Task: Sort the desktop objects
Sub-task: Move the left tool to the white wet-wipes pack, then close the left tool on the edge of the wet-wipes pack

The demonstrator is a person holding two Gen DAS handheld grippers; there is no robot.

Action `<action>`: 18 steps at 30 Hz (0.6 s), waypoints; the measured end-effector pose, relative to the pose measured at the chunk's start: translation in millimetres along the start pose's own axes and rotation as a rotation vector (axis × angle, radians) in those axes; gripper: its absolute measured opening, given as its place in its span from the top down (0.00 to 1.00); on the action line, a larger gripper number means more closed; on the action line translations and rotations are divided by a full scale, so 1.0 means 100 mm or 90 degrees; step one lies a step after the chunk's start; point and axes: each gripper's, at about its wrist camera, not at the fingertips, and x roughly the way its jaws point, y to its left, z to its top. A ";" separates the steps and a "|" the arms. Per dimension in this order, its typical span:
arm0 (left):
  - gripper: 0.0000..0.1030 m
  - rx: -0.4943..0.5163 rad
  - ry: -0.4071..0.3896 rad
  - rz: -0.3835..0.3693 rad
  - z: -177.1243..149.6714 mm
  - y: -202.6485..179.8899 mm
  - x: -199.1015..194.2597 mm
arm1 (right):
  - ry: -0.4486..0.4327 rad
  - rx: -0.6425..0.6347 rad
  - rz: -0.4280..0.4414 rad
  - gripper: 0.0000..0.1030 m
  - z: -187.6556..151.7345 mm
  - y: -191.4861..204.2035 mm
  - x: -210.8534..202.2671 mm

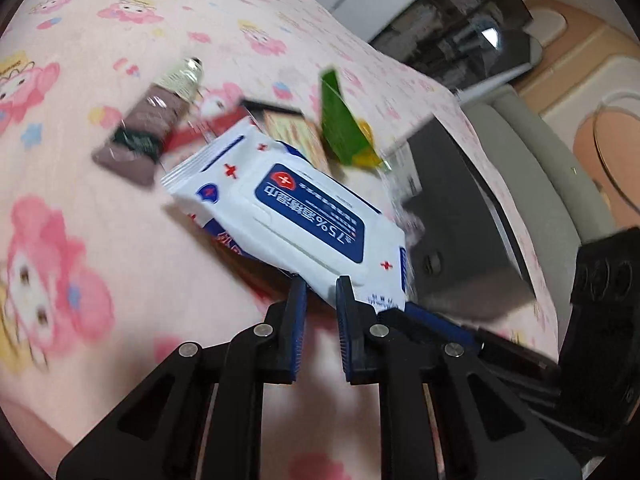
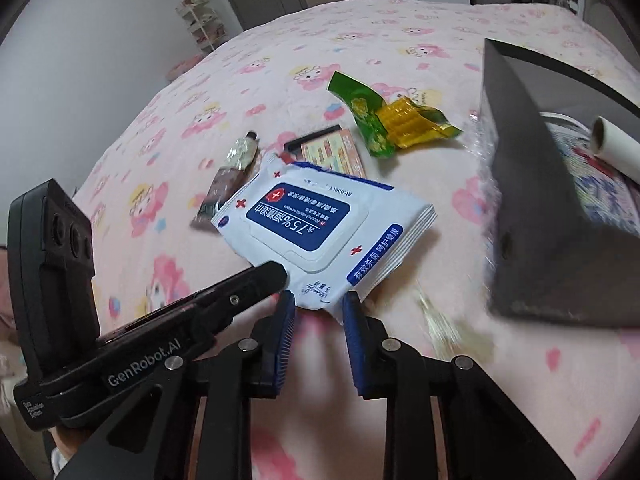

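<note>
A white and blue wet-wipes pack (image 1: 288,216) (image 2: 316,220) is lifted off the pink cartoon cloth. My left gripper (image 1: 322,286) is shut on its near corner; its black body shows in the right wrist view (image 2: 240,292). My right gripper (image 2: 318,302) is open, its blue pads either side of the pack's near edge without squeezing it. A brown tube (image 1: 152,124) (image 2: 230,178), a small orange card box (image 1: 294,132) (image 2: 332,150) and a green and yellow wrapper (image 1: 344,128) (image 2: 384,120) lie beyond the pack.
A dark grey storage box (image 2: 532,208) (image 1: 456,220) stands at the right, holding a white roll (image 2: 618,148) and printed items. The table edge drops off to the far right in the left wrist view. Shelves and furniture stand behind.
</note>
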 end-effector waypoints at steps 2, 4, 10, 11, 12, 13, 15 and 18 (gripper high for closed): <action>0.85 0.019 0.018 0.000 -0.08 -0.08 0.00 | 0.010 0.012 -0.001 0.78 -0.11 -0.08 -0.06; 0.65 0.024 0.012 0.008 -0.09 -0.10 -0.04 | 0.015 0.034 0.006 0.78 -0.17 -0.17 -0.11; 0.59 -0.041 -0.044 0.032 0.06 0.17 -0.15 | -0.003 0.012 -0.013 0.78 -0.21 -0.16 -0.21; 0.59 -0.055 -0.048 0.039 0.09 0.24 -0.16 | -0.004 0.006 -0.016 0.78 -0.20 -0.14 -0.21; 0.59 -0.073 -0.049 0.036 0.11 0.31 -0.16 | -0.004 0.005 -0.017 0.78 -0.20 -0.13 -0.19; 0.59 -0.096 -0.050 0.027 0.13 0.40 -0.15 | 0.003 0.015 -0.016 0.78 -0.19 -0.15 -0.16; 0.60 -0.141 -0.051 0.005 0.17 0.55 -0.12 | 0.013 0.034 -0.013 0.78 -0.20 -0.19 -0.10; 0.76 -0.155 -0.052 -0.009 0.17 0.60 -0.05 | 0.020 0.050 -0.008 0.77 -0.22 -0.23 -0.01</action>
